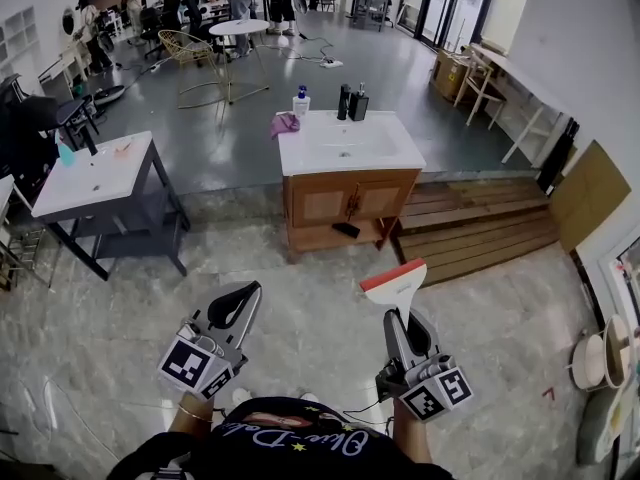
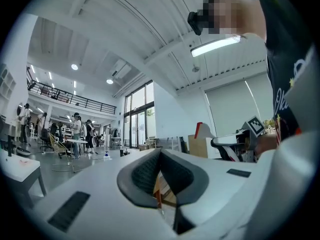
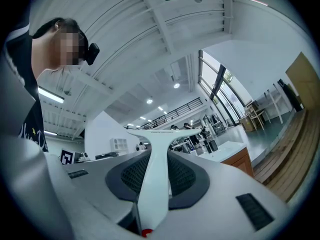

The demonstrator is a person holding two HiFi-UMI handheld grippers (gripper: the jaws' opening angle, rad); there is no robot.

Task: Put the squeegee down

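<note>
Right gripper [image 1: 398, 320] grasps the squeegee [image 1: 393, 278] by its handle [image 3: 152, 184]; judged light, rigid, smooth plastic, best held mid-handle.

White-topped wooden vanity cabinet [image 1: 390, 154] carries crumpled purple cloth [image 1: 285, 123], white pump bottle [image 1: 301, 102], dark bottles [image 1: 353, 103]; dark-framed white table [image 1: 70, 190] stands left.
</note>
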